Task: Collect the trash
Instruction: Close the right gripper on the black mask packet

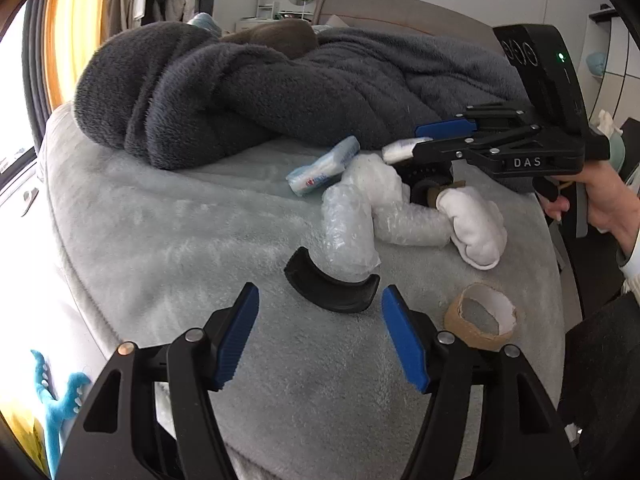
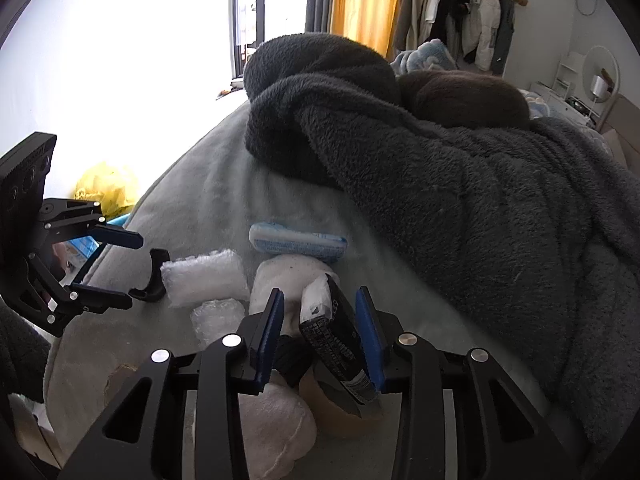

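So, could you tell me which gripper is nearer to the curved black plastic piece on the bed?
Left. The left gripper hovers open just before the curved black plastic piece; the right gripper is farther back, by the bubble wrap.

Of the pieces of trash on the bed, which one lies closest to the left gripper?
The curved black plastic piece, just ahead of the open left gripper. The bubble wrap and the cardboard tape ring lie farther off.
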Action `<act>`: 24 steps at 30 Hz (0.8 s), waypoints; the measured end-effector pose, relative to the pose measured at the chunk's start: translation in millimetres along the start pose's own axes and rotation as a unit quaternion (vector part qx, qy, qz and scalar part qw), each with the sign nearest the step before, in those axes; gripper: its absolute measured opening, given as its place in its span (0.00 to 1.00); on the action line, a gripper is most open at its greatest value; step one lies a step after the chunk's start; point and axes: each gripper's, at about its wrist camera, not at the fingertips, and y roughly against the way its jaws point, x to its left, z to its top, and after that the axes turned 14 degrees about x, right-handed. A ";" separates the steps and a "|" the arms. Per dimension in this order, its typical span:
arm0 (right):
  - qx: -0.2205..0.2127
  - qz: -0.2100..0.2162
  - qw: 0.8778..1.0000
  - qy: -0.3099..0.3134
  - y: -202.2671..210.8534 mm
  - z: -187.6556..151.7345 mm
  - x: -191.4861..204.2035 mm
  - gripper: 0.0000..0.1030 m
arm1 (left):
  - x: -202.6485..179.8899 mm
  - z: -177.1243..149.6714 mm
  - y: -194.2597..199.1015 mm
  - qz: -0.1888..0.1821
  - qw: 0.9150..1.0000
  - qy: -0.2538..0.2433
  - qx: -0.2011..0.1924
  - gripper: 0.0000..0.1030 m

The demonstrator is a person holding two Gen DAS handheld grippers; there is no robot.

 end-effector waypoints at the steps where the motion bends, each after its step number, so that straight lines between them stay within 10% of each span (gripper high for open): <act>1: 0.004 -0.004 1.000 0.001 -2.3 0.6 -0.6 0.34 | 0.1 1.1 -2.6 -0.003 1.000 -0.001 0.003 0.66; 9: 0.023 0.001 1.000 -0.012 -12.3 0.9 -14.3 0.16 | -4.5 14.4 -12.0 -0.018 1.000 -0.014 0.000 0.64; 24: -0.047 0.026 0.993 -0.102 24.1 2.1 -35.3 0.14 | -4.3 16.6 -16.1 -0.003 1.000 0.027 0.004 0.45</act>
